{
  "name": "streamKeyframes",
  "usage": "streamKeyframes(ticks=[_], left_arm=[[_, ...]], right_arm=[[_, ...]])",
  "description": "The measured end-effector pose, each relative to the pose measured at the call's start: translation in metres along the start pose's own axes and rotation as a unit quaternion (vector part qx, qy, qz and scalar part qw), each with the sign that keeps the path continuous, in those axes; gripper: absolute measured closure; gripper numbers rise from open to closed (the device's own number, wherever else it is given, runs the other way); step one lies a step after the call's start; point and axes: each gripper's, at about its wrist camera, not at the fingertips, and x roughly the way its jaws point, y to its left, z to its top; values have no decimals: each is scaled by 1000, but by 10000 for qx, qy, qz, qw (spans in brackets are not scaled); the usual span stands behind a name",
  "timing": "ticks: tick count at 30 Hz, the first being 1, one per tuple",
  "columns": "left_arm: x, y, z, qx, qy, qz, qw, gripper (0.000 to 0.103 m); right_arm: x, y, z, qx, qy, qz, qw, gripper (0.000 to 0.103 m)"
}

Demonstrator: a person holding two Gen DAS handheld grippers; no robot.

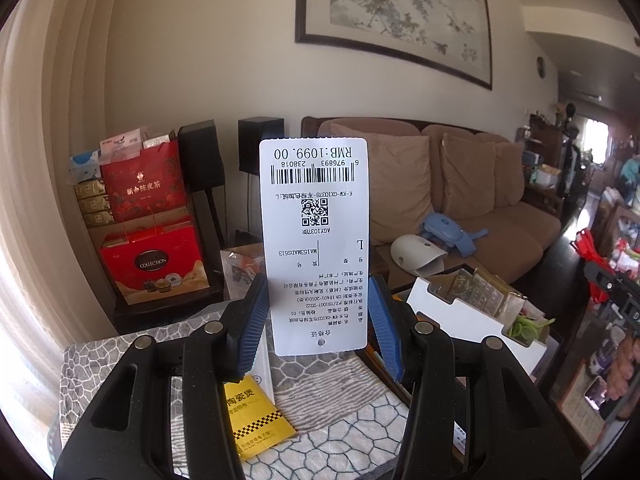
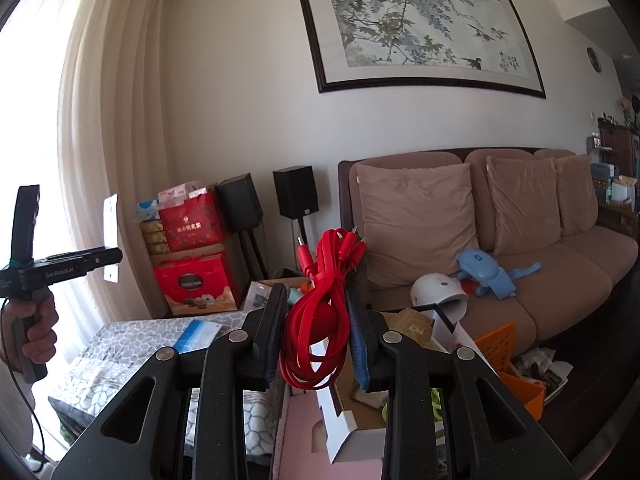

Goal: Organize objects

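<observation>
White card stock is what the left gripper [image 1: 318, 326] has between its blue ribbed pads [image 1: 252, 326]: a tall white paper price tag [image 1: 314, 240] with a barcode, a square code and rows of black print, all reading upside down. The tag stands upright, its punched hole at the bottom, and its lower part sits between the two pads, the left pad against its edge and the right pad [image 1: 384, 324] at its other edge, so the jaws are clamped on it across its width. The upper part rises well above the fingertips, in front of the brown fabric sofa [image 1: 480, 200]. In the right wrist view the same tag [image 2: 111, 236] shows edge-on at the far left, upright in the left gripper [image 2: 106, 260], which a hand [image 2: 38, 328] holds by its handle.

The right gripper [image 2: 316, 336] is closed on a bundle of flat red cable [image 2: 316, 312], coiled and tied at its waist. The loops hang between the black fingers [image 2: 272, 332], pressed from both sides, while the red plug ends [image 2: 348, 244] stick up above the fingertips.

Below both grippers lies a grey stone-pattern cloth [image 1: 340, 432] with a yellow leaflet [image 1: 260, 416] on it, and beside it an open white cardboard box [image 1: 460, 312] holding packets.
</observation>
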Motion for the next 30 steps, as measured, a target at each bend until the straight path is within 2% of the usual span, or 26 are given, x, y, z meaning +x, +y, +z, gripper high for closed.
streamKeyframes(ticks=[30], left_arm=[[7, -30, 10, 162, -82, -263, 9995, 56]], right_arm=[[-17, -19, 1, 142, -104, -292, 9994, 75]])
